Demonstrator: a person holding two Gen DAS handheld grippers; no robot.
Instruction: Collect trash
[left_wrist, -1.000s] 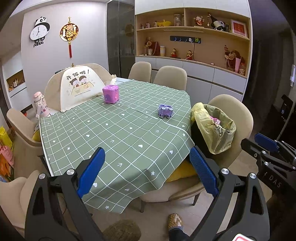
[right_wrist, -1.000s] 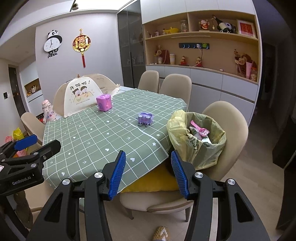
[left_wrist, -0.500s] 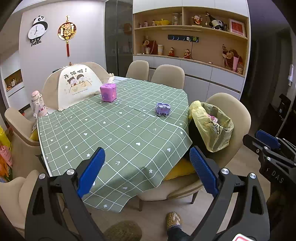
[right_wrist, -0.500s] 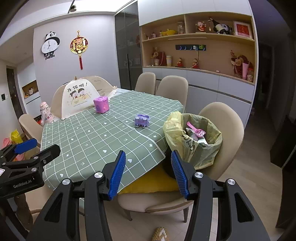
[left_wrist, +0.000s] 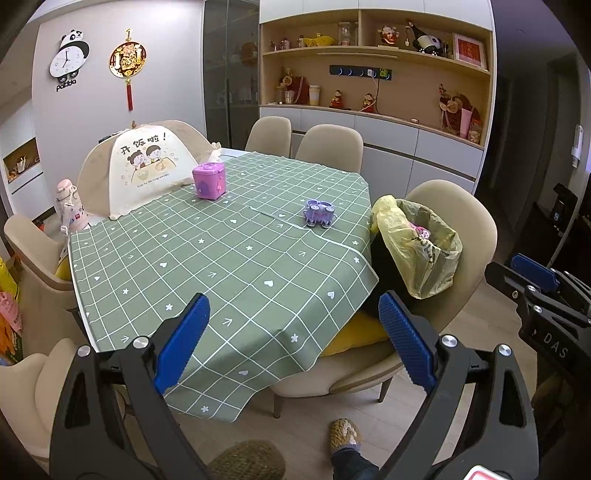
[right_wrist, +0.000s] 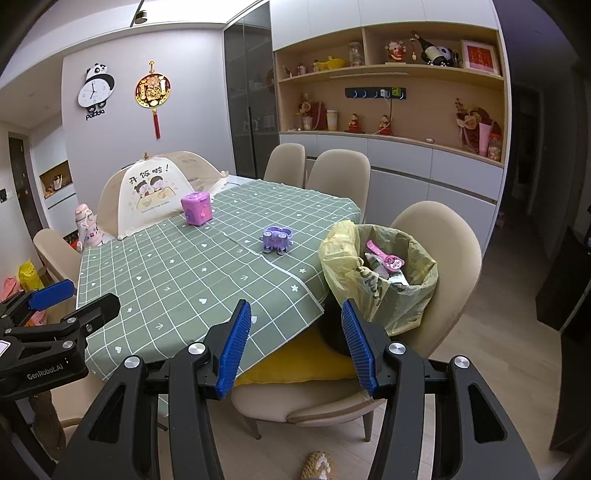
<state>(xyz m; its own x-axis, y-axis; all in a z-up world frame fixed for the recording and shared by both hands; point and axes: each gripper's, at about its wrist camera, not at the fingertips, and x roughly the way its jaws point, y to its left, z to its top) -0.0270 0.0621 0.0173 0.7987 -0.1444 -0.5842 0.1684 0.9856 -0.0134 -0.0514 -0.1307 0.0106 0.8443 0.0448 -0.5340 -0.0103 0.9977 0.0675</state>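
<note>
- The left tool (left_wrist: 293, 339) fills the bottom of the left wrist view, its two blue pads spread wide with nothing between them; only the table edge and a chair show in the gap.
- The right tool (right_wrist: 297, 345) sits at the bottom centre of the right wrist view, its jaws parted to a moderate gap and empty, hanging over the yellow cushion (right_wrist: 295, 365) on the nearest beige chair (right_wrist: 443, 266).
- The table (left_wrist: 221, 266), covered by a green checked cloth, takes up the middle and left of both views.
- A purple toy car (right_wrist: 277, 240) rests on the cloth near the table's right edge, centre of the right wrist view.
- A pink-purple box (right_wrist: 196, 208) stands further back on the cloth, just beside the white mesh food cover (right_wrist: 147, 195) in the centre left.
- The trash bin (right_wrist: 380, 280), lined with a yellow-green bag, stands on the seat of the beige chair, right of centre and just right of the table edge.
- Inside the bag a pink toy (right_wrist: 384, 258) lies on top of other rubbish that is too jumbled to tell apart.
- Each tool shows at the side edge of the other's view.
- A slippered foot (left_wrist: 345, 435) shows on the floor at the bottom of the left wrist view.
</note>
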